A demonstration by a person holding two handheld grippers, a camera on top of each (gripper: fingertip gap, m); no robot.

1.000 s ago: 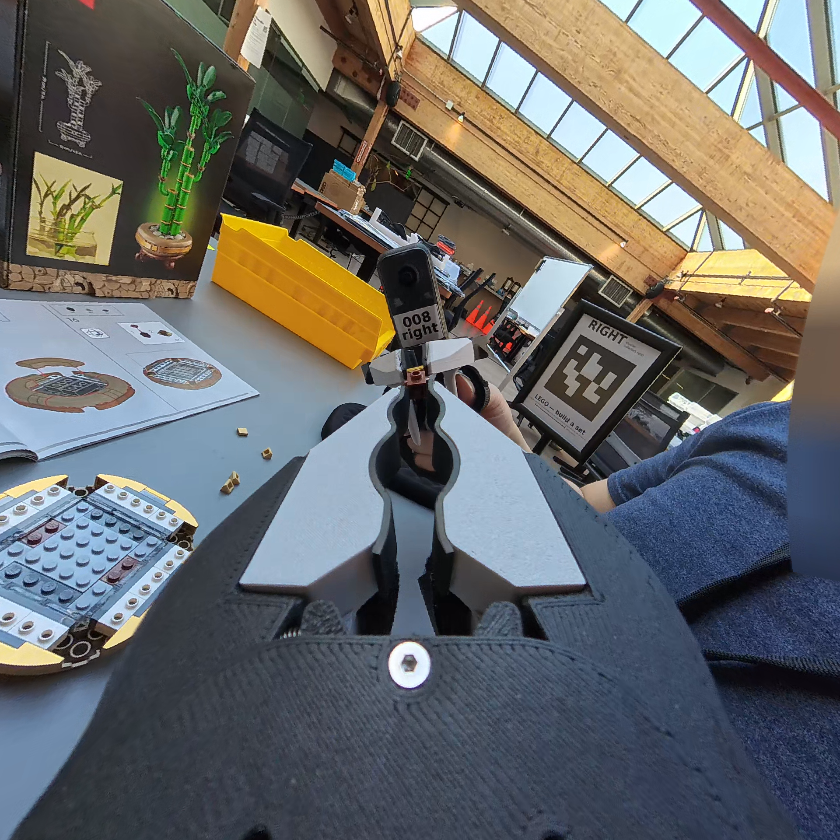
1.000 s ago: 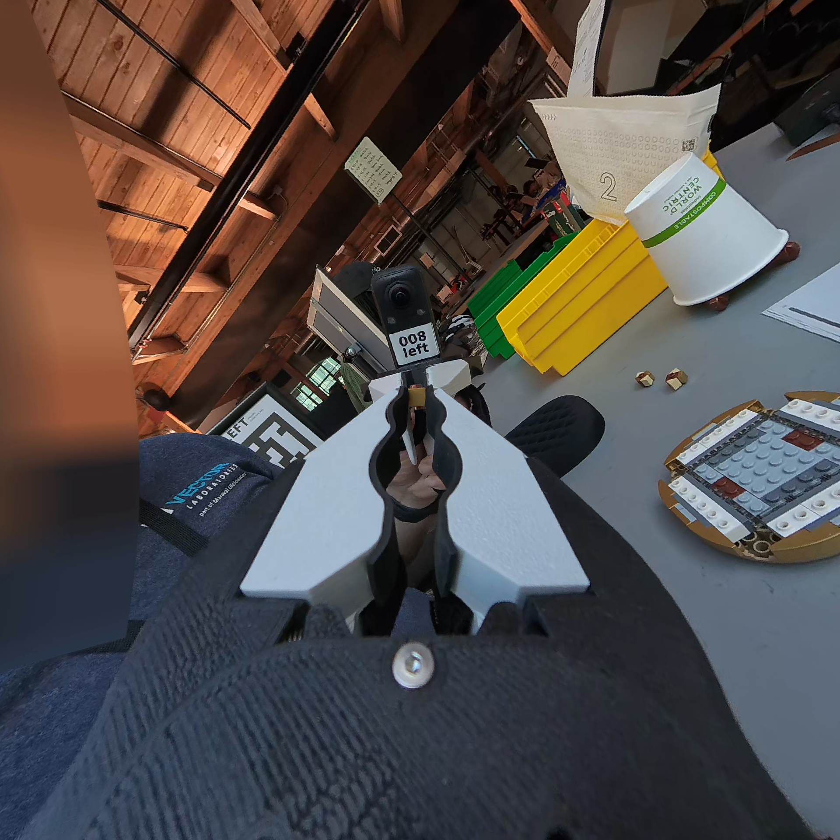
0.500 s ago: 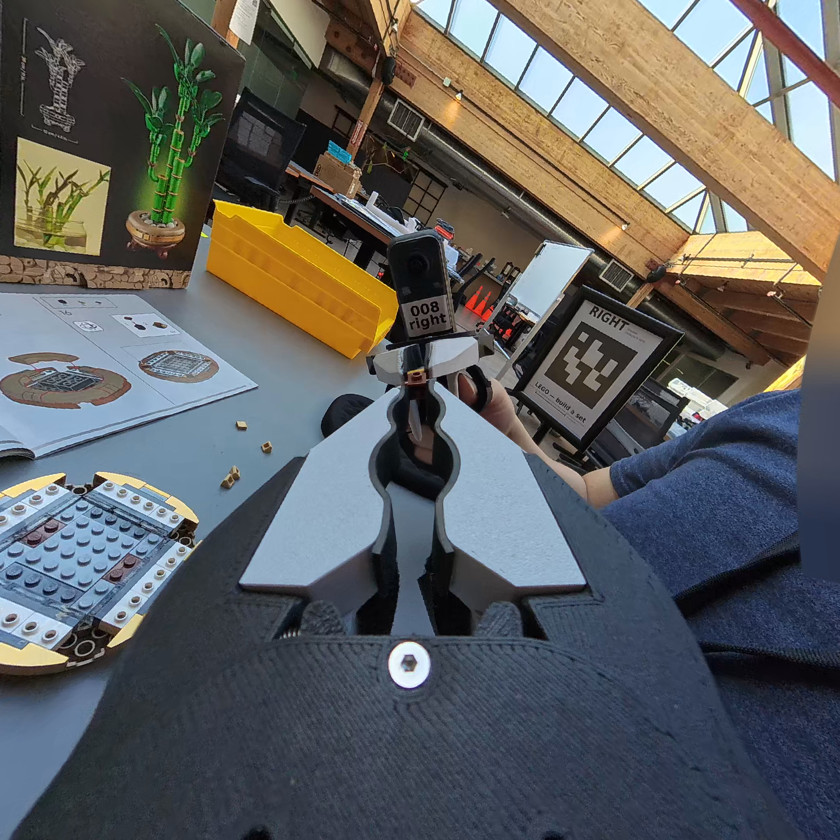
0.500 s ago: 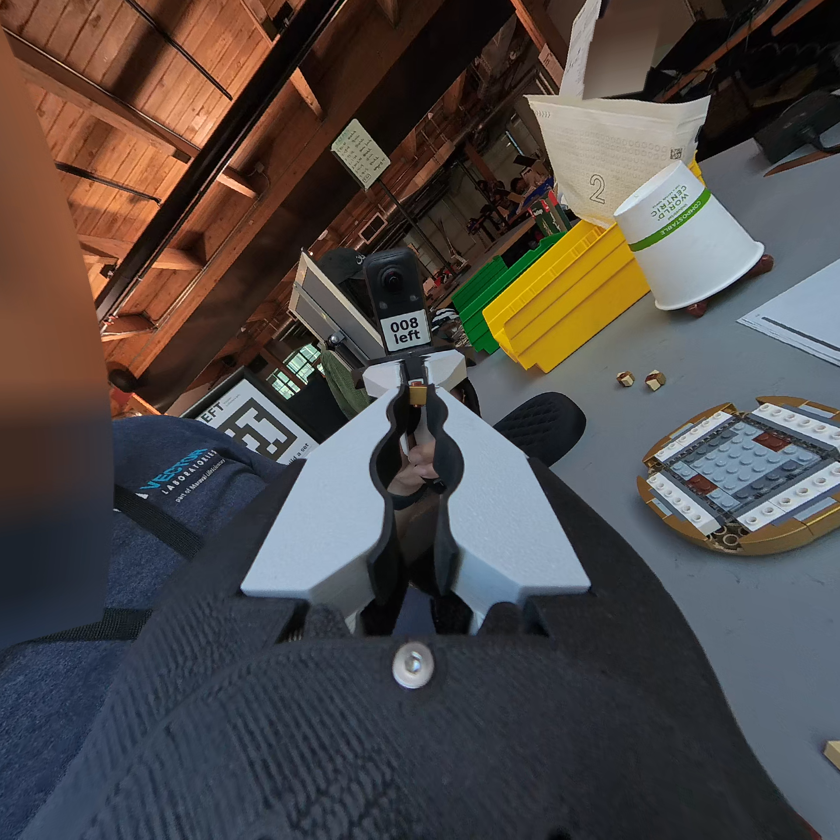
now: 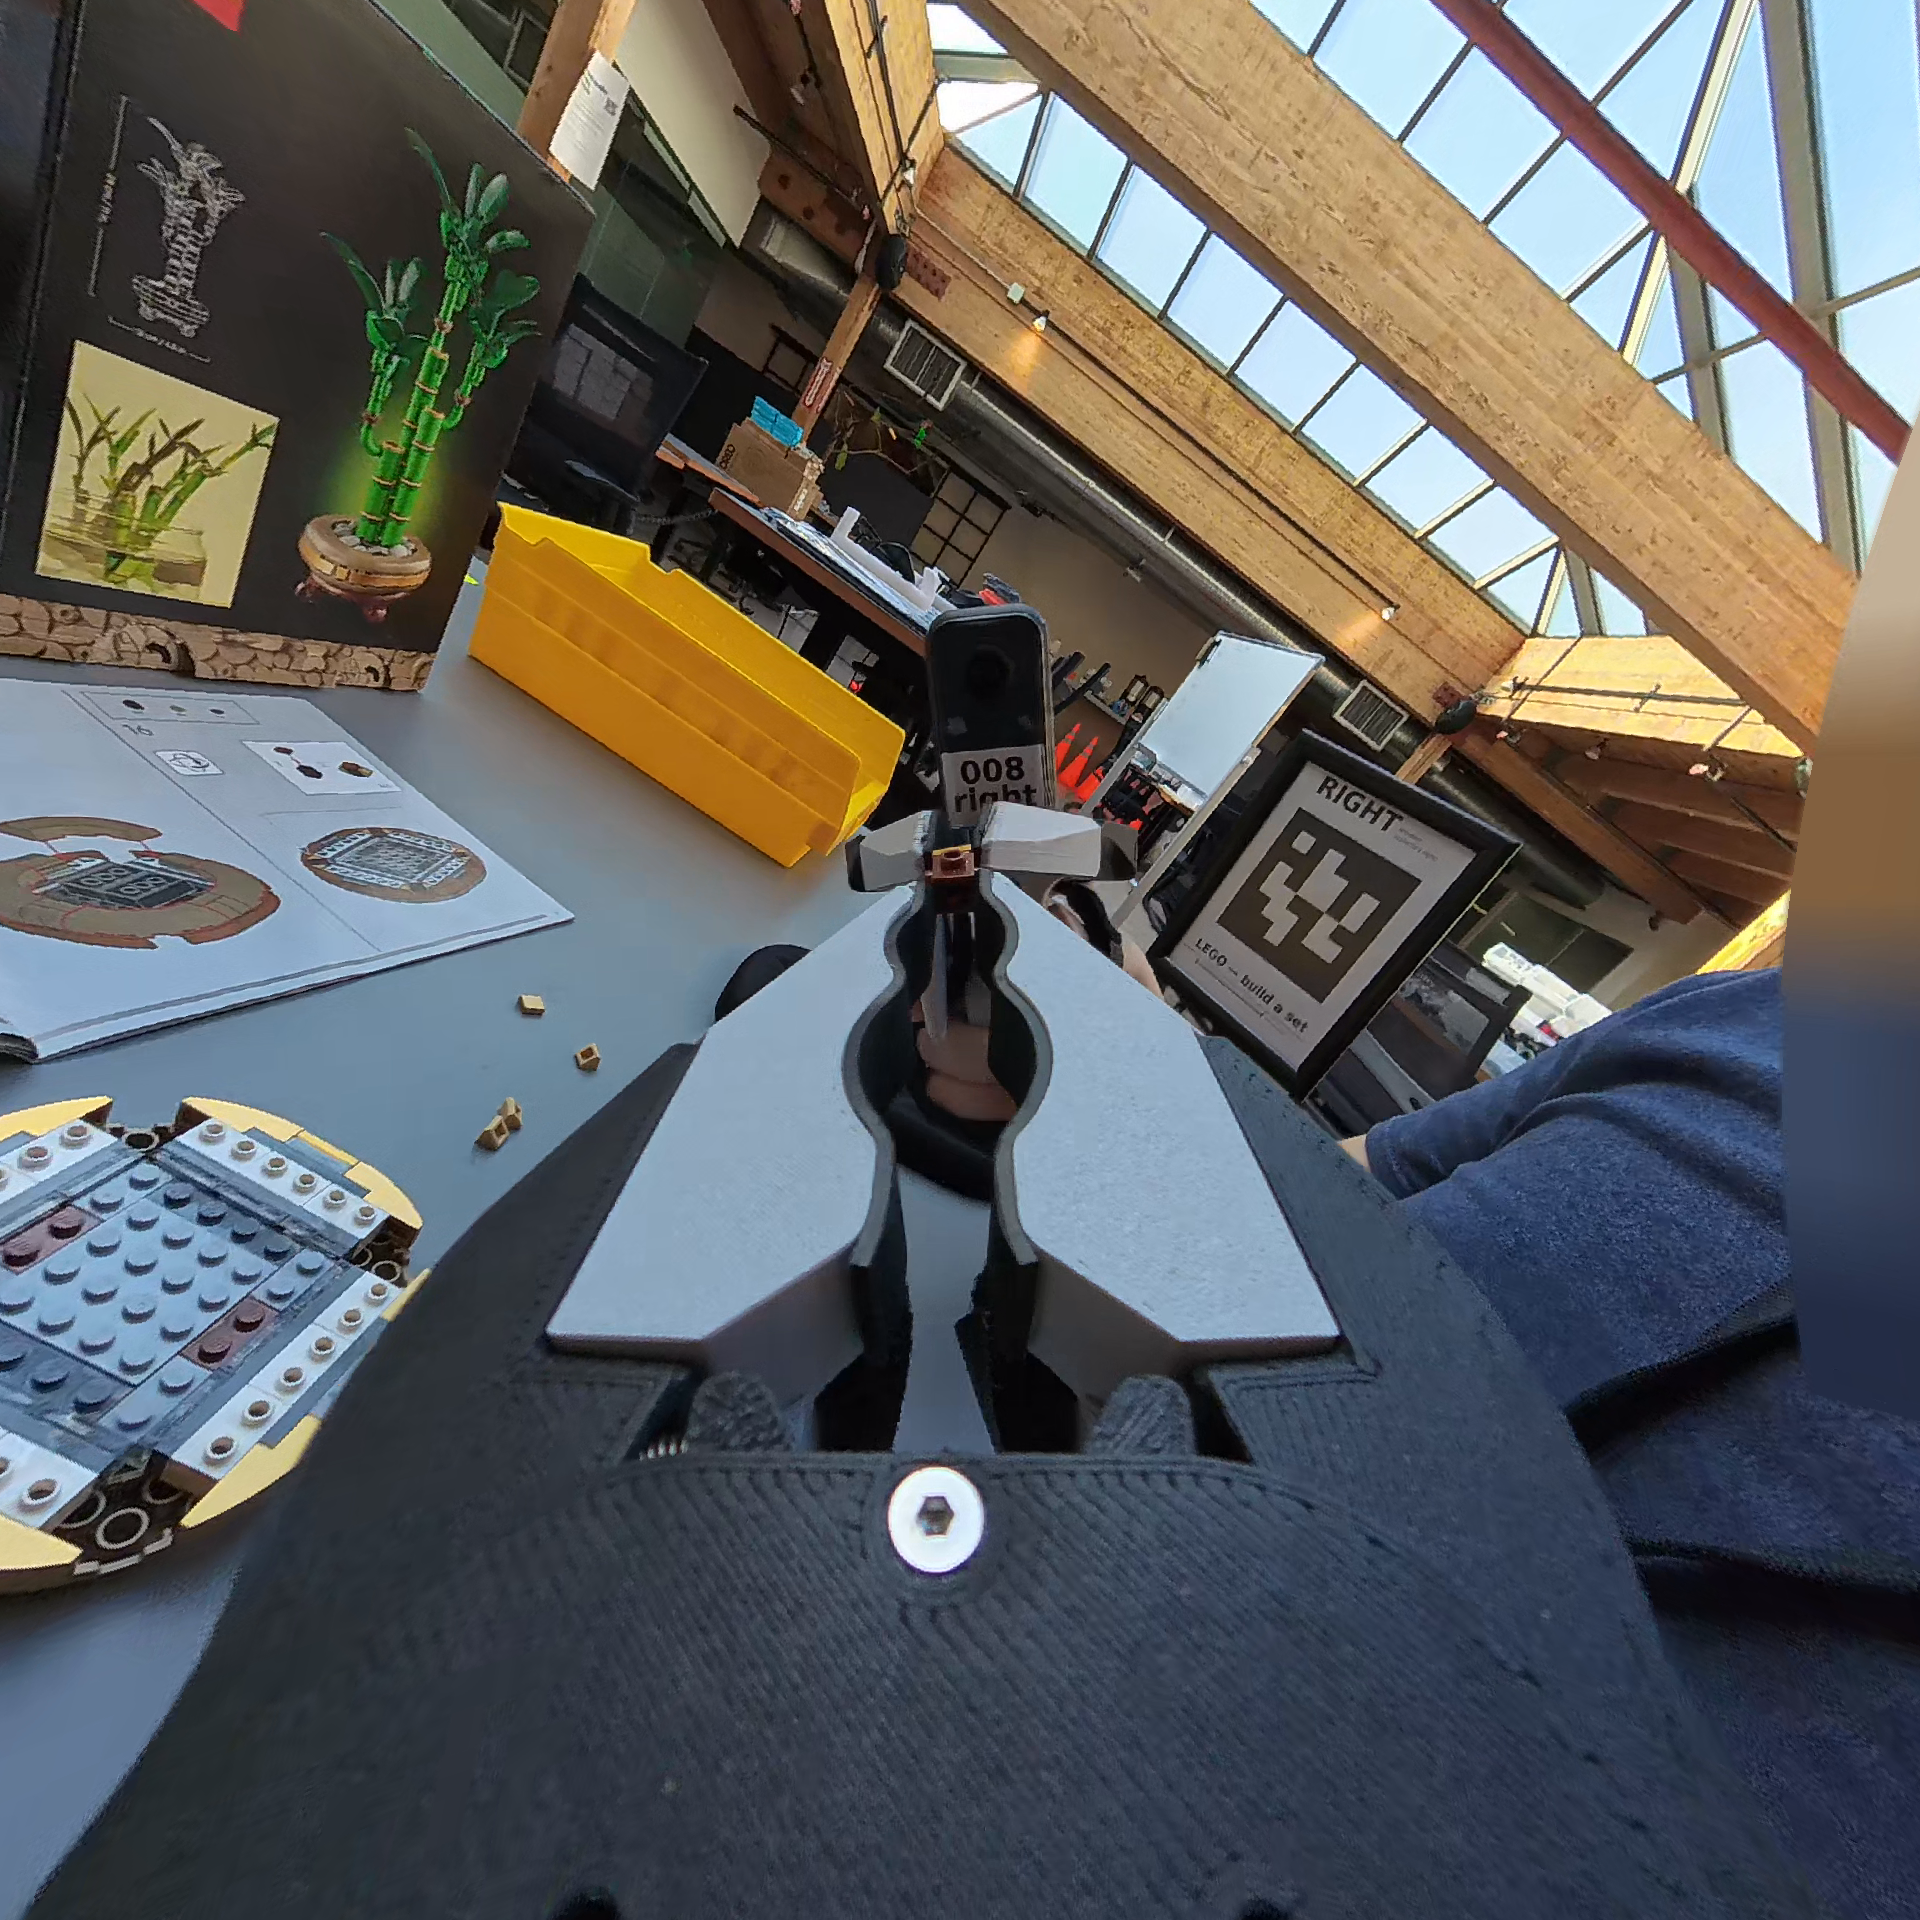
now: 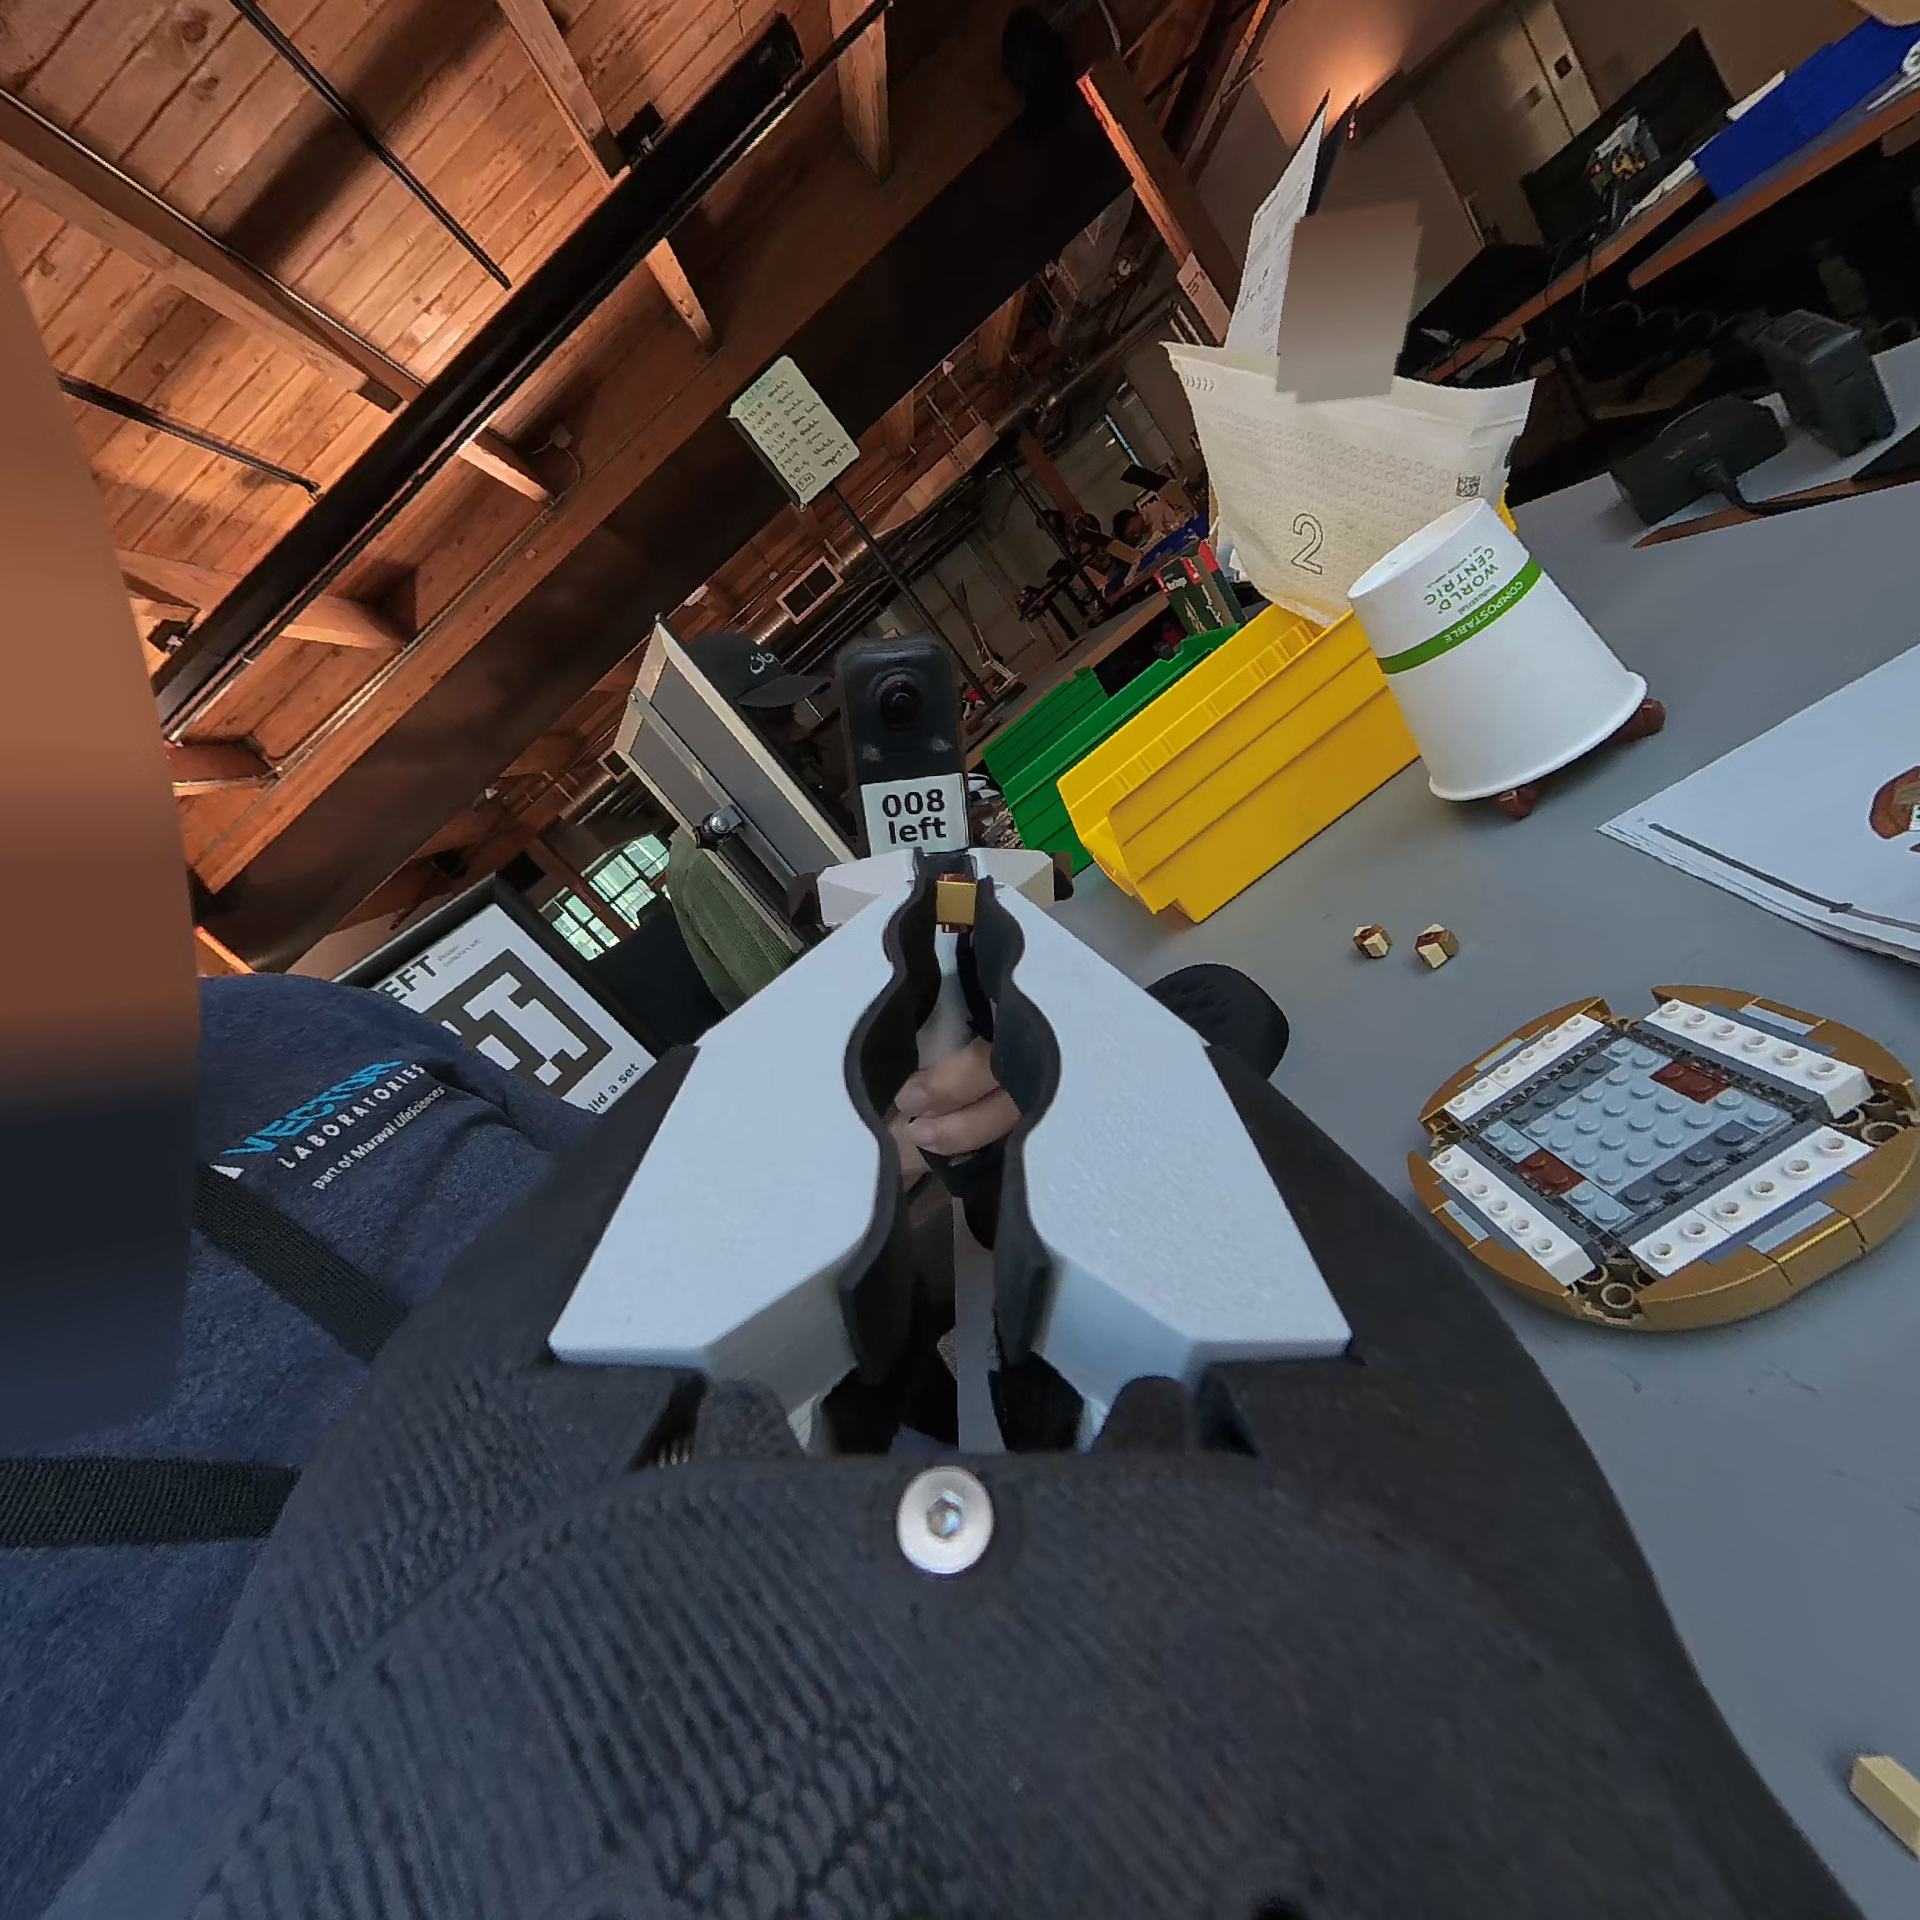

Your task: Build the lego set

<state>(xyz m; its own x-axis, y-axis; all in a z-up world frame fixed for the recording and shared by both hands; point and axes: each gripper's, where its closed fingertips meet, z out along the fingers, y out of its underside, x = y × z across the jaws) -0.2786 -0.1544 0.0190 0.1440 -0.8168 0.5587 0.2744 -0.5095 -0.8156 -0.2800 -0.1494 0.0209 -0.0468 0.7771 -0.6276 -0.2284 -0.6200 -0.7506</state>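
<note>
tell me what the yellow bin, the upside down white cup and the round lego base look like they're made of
Yellow bin: looks like moulded hard plastic, smooth with a slight sheen and ribbed walls.
White cup: probably coated paper, matte, with a printed green band and a rolled rim.
Round lego base: glossy hard plastic, with studded grey and white plates and a gold, metallic-looking rim.

I am standing in an open workshop-style loft office: timber beams point(image 5: 1455, 343) and skylights point(image 5: 1299, 343) are running overhead. Desks point(image 5: 790, 520), a whiteboard point(image 5: 1216, 707) and stacked parts bins point(image 6: 1226, 769) are filling the floor beyond a grey counter point(image 5: 644, 935).
</note>
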